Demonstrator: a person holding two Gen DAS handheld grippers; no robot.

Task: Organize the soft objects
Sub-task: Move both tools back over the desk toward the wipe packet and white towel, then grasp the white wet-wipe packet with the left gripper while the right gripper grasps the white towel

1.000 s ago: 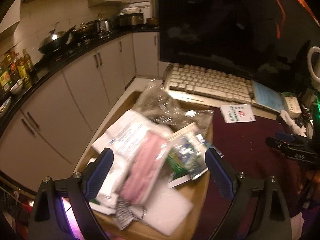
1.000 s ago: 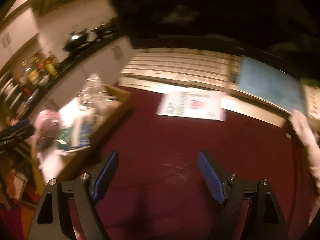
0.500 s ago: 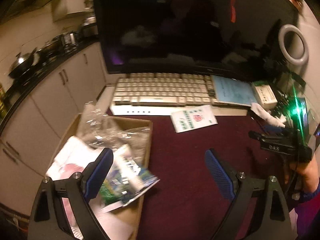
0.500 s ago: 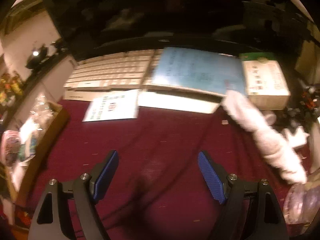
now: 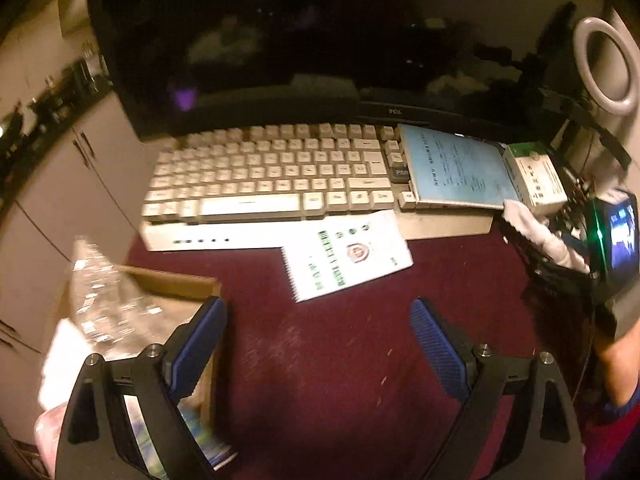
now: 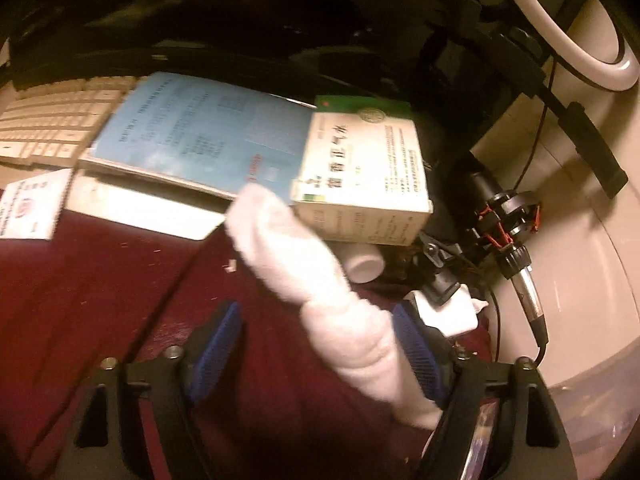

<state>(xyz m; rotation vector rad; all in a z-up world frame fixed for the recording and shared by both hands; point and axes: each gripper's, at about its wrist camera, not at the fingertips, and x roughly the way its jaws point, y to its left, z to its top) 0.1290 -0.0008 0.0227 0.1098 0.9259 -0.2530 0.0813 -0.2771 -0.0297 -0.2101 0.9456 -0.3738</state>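
Observation:
A white sock (image 6: 320,280) lies diagonally on the maroon tabletop (image 6: 100,300), its far end resting against a green-and-white carton (image 6: 368,168). My right gripper (image 6: 318,344) is around the sock's near half and its jaws are closing; the sock lies against the right pad (image 6: 416,352), while the left pad stands apart from it. My left gripper (image 5: 318,340) hangs open above bare tabletop with nothing between its fingers. At its left, a cardboard box (image 5: 172,280) holds crinkled clear bags (image 5: 104,300) and other soft packets. The sock (image 5: 536,232) also shows at the far right of the left wrist view.
A cream keyboard (image 5: 272,176) and a dark monitor (image 5: 280,40) stand at the back. A blue booklet (image 6: 200,132) lies on the keyboard's right end, a white notepad (image 5: 348,256) in front of it. Cables, a microphone (image 6: 516,248) and a ring light (image 6: 560,40) crowd the right.
The left wrist view has swung right, from above the cardboard box to the tabletop before the keyboard. The right gripper has swept right to the white sock and its jaws have narrowed around it.

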